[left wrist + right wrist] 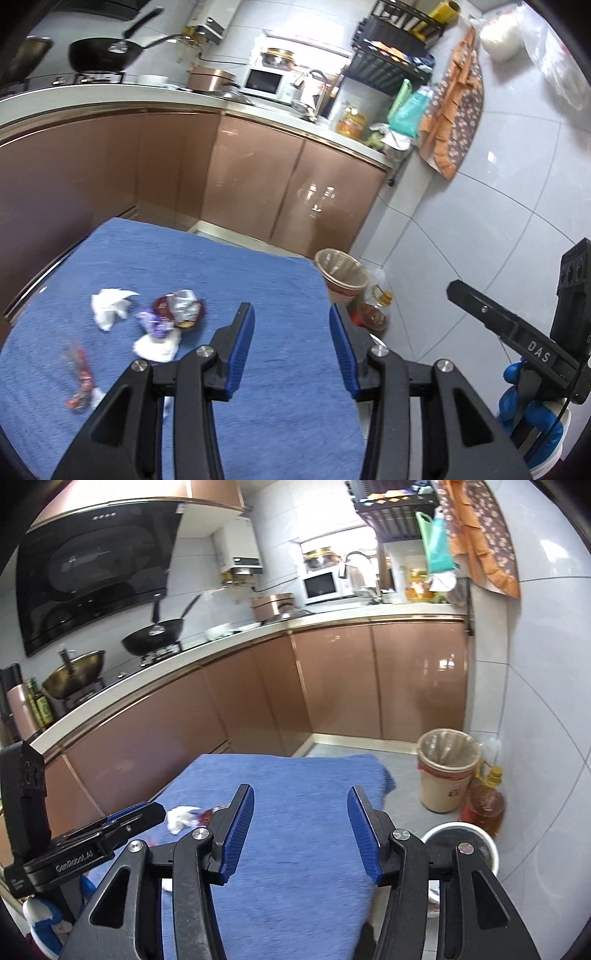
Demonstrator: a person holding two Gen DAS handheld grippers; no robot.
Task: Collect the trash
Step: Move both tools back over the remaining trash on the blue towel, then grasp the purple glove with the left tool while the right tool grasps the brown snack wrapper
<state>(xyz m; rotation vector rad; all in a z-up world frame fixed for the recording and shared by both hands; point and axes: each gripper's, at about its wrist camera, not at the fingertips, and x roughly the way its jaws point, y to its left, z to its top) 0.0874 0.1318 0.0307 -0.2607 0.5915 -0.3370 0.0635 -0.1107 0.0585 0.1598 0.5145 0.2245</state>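
Meanwhile both the left gripper (291, 325) and right gripper (301, 806) hover spread apart over the blue cloth (258, 266); crumpled wrappers (177, 308), seemingly tissue (109, 304) too, lie far left, the bin (448, 771) right.

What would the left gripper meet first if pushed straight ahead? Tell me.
Probably the blue textured cloth covering the table: the left gripper hangs over bare cloth with open jaws, and the crumpled wrappers lie off to its left. Depth is uncertain.
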